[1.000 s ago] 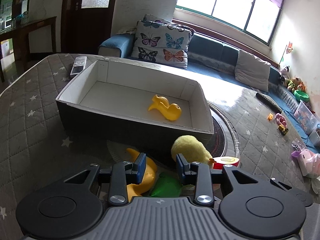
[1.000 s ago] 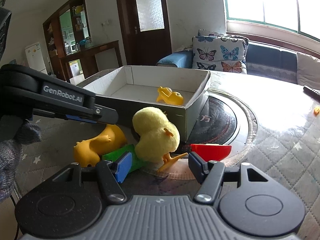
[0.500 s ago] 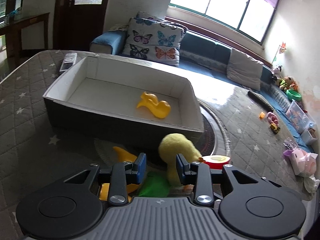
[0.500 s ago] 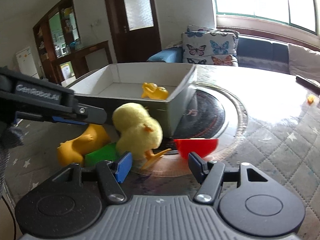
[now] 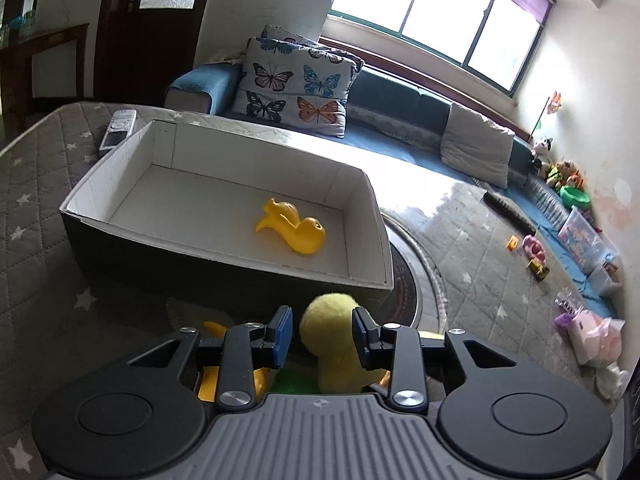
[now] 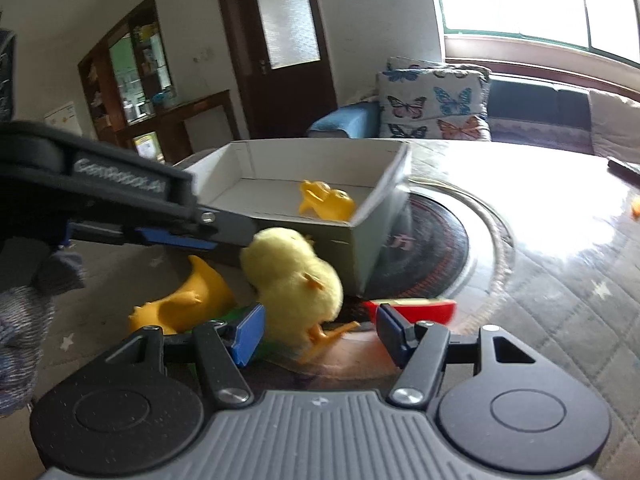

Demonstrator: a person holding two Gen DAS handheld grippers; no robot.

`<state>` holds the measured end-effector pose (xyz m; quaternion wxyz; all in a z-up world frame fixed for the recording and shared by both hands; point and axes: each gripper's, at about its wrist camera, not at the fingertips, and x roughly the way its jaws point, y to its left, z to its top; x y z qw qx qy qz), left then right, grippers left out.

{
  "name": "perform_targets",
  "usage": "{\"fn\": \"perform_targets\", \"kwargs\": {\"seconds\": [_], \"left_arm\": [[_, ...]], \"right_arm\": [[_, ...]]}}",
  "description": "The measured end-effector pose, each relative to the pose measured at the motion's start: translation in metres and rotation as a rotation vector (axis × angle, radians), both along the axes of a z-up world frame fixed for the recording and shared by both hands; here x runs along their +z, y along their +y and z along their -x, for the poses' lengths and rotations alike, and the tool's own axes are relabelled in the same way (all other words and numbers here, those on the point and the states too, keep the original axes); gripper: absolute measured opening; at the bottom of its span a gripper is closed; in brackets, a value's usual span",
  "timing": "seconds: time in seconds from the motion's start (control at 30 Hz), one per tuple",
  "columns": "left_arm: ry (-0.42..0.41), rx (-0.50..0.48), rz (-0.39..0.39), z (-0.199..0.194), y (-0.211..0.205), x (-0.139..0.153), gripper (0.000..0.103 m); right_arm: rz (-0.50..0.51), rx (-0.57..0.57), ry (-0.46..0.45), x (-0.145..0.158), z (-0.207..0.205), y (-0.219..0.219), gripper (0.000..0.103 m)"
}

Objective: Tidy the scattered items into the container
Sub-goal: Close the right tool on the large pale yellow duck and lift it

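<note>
Between the left hand-held gripper [image 5: 322, 334] fingers sits the plush chick [image 5: 334, 346].

You're in a bright living room: a wide window [image 5: 440, 16] across the upper right pours daylight onto the quilted, star-patterned table cover [image 5: 36, 184]. Below the window runs a blue sofa [image 5: 400, 112] with a butterfly cushion [image 5: 296, 84] at upper centre. A dark wooden door [image 6: 284, 40] fills the top middle of your right view, with what looks like a shelving cabinet [image 6: 132, 68] to its left.
</note>
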<state>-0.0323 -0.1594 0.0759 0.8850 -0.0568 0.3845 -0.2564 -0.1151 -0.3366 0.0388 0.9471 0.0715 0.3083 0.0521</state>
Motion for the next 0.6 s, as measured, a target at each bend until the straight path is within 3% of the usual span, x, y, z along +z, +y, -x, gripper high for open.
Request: {"fn": "perform_targets", "kwargs": {"seconds": [0.43, 0.6], "left_arm": [[0.074, -0.030, 0.028, -0.020, -0.004, -0.013, 0.036], [0.104, -0.044, 0.039, -0.024, -0.006, -0.018, 0.036]], "right_arm": [[0.013, 0.030, 0.034, -0.005, -0.027, 0.012, 0.062], [0.004, 0.035, 0.045, -0.009, -0.028, 0.012, 0.052]]}}
